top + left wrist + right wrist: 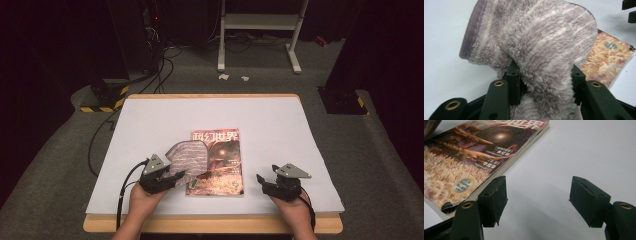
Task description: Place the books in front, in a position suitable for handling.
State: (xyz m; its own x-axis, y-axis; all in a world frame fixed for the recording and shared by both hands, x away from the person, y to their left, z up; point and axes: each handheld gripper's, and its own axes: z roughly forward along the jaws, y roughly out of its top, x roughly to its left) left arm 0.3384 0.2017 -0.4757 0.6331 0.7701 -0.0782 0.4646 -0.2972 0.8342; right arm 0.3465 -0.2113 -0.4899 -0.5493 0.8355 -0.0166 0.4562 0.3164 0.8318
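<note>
the left claw [175, 179] is clenched on a fuzzy grey-and-white striped sock [187, 155], its two black jaws pressing into the fabric from either side. in the left claw's own view the sock [534, 47] bulges up between the pads [513, 82], with its darker ribbed cuff toward ten o'clock and a corner of the magazine [606, 62] showing past it at three o'clock. in the high view the sock stands lifted, up toward one o'clock from the left hand [145, 200], and it overlaps the left edge of the magazine [222, 160]. whether its far end rests on the cover or hangs just over it cannot be told.

the magazine lies flat near the middle of the white tabletop [280, 120], cover up, with a reddish-brown picture and pale characters along its top edge.

the right claw [261, 181] is released, its jaws spread wide with nothing between them. it hovers low over bare tabletop just beside the magazine's lower right corner, at about four o'clock from the magazine, apart from it. in the right claw's own view the pads [494, 200] frame white tabletop [574, 150], and the magazine [474, 160] runs off toward eleven o'clock, its page edges facing the claw. the right hand [295, 210] comes in from the tabletop's near edge at six o'clock.
</note>
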